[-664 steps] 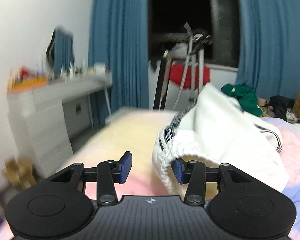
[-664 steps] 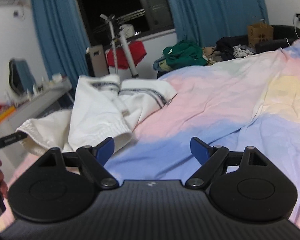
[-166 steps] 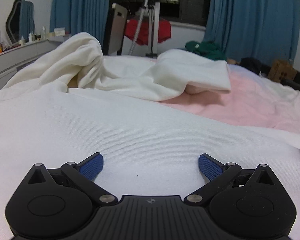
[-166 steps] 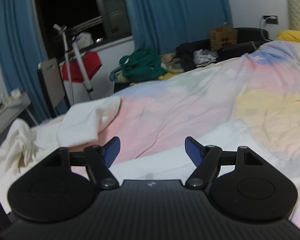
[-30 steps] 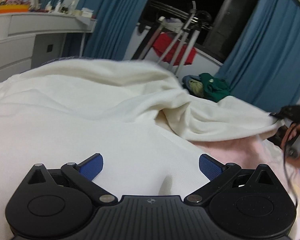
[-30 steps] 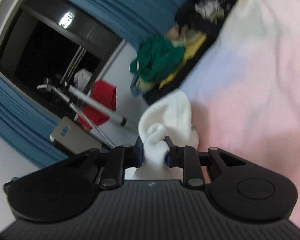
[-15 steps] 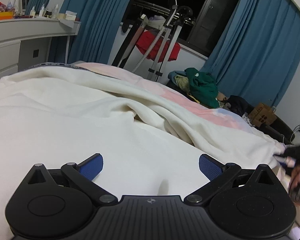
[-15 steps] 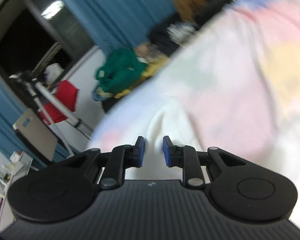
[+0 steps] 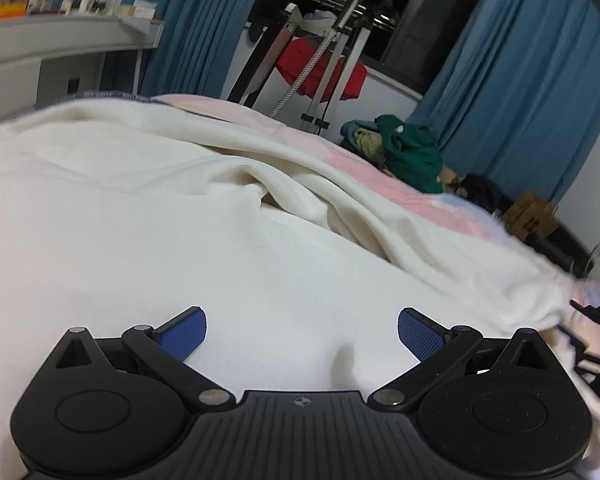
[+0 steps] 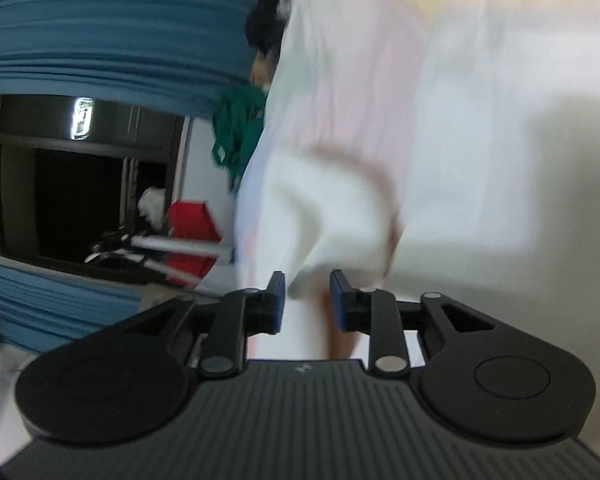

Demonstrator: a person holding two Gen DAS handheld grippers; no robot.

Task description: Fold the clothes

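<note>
White garment [image 9: 220, 240] lies spread on the bed w/ its sleeve end at the right gripper [image 10: 307, 296], whose jaws are opening, cloth between but pads not pressing. Left gripper [image 9: 302, 334] hangs wide open, empty, over the body. Let the sleeve drop flat, then smooth creases before the next fold.

A home bedroom (bed [image 9: 420, 196], blue curtains [image 9: 512, 92], cluttered dresser [image 9: 60, 44], clothes rack [image 9: 332, 52]).

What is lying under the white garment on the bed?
Under the white garment a pink bedsheet shows along its far edge. Whatever lies beneath the garment's middle is covered and cannot be seen.
</note>
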